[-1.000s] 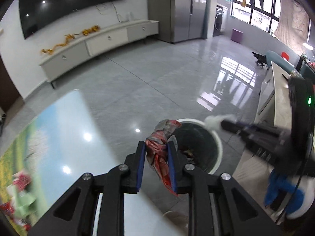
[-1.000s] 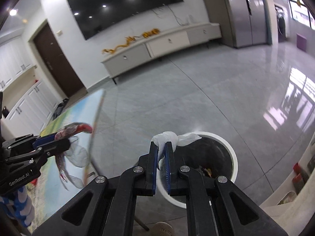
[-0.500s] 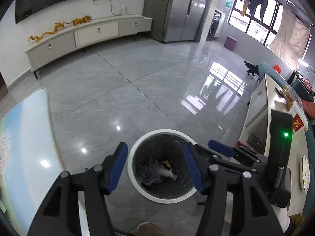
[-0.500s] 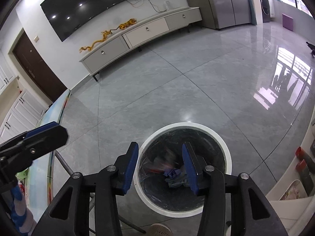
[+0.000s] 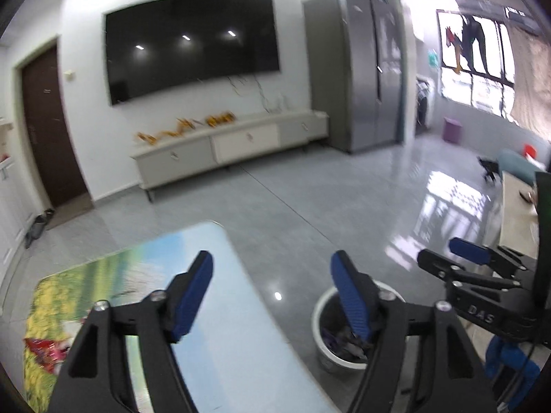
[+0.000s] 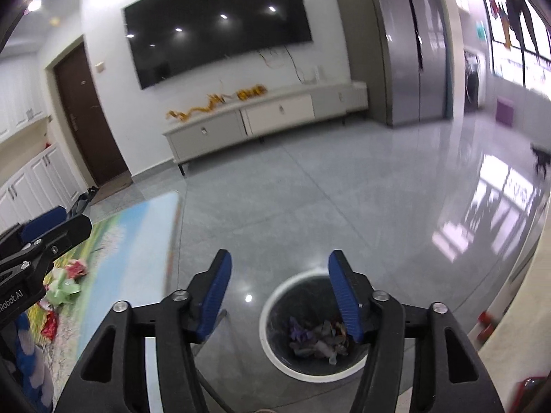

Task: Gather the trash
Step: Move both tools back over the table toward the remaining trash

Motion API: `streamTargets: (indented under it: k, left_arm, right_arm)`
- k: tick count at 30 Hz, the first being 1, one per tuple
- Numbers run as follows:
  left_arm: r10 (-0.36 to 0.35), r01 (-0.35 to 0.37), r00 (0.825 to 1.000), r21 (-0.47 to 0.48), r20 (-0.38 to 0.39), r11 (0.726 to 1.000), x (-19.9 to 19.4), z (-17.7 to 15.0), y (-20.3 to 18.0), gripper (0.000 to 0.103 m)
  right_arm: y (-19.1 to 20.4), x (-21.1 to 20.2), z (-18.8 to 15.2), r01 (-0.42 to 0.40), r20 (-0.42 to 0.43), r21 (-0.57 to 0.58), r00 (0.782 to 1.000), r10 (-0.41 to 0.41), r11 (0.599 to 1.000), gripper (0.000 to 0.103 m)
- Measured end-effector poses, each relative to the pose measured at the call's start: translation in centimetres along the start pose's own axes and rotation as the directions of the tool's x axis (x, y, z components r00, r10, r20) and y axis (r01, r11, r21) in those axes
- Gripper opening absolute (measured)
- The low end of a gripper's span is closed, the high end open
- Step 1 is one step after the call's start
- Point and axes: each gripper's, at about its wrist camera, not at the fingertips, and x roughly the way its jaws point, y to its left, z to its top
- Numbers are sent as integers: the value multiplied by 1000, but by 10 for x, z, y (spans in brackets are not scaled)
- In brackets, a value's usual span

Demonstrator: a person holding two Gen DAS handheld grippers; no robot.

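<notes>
Both grippers, left (image 5: 272, 296) and right (image 6: 279, 296), jaws opening and empty, should next approach the table's (image 5: 220, 361) remaining wrappers (image 6: 65, 287) from above, beside the bin (image 6: 275, 296).

Both wrist views: high up, looking forward and down; sharing white bin (image 5: 344, 334) (image 6: 310, 330), TV wall (image 5: 193, 38) (image 6: 220, 20).

A dark television (image 6: 220, 27) hangs on a white wall above a pale low cabinet (image 6: 268, 120), over glossy grey floor tiles (image 6: 378, 206).
</notes>
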Motion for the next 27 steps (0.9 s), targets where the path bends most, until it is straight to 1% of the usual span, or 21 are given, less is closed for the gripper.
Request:
streamTargets:
  k: [3, 7, 12, 15, 17, 20, 24, 27]
  left_arm:
    - [47, -46, 997, -24, 54, 999, -32, -1, 21, 74]
    - [116, -110, 985, -55, 126, 992, -72, -4, 54, 75]
    - [166, -146, 967, -117, 191, 982, -114, -10, 94, 75]
    - [201, -174, 957, -138, 209, 975, -128, -15, 115, 75]
    - [219, -190, 954, -152, 204, 970, -134, -20, 130, 75]
    - [235, -204, 954, -172, 184, 964, -142, -29, 150, 75]
    - [257, -223, 952, -200, 166, 954, -151, -45, 182, 75]
    - [292, -254, 945, -227, 150, 940, -160, -60, 216, 75]
  right_arm:
    - [27, -30, 10, -17, 53, -41, 998, 19, 999, 67]
    - [58, -62, 20, -37, 105, -88, 993, 46, 995, 75]
    - [101, -93, 30, -42, 156, -160, 985, 68, 986, 82]
    - [126, -109, 32, -36, 182, -211, 980, 75, 977, 82]
    - [141, -116, 33, -44, 192, -231, 977, 90, 972, 82]
    - [164, -126, 34, -63, 204, -269, 971, 121, 961, 82]
    - [195, -132, 33, -98, 196, -329, 966, 169, 939, 82]
    - [217, -131, 32, -128, 181, -364, 962, 204, 923, 82]
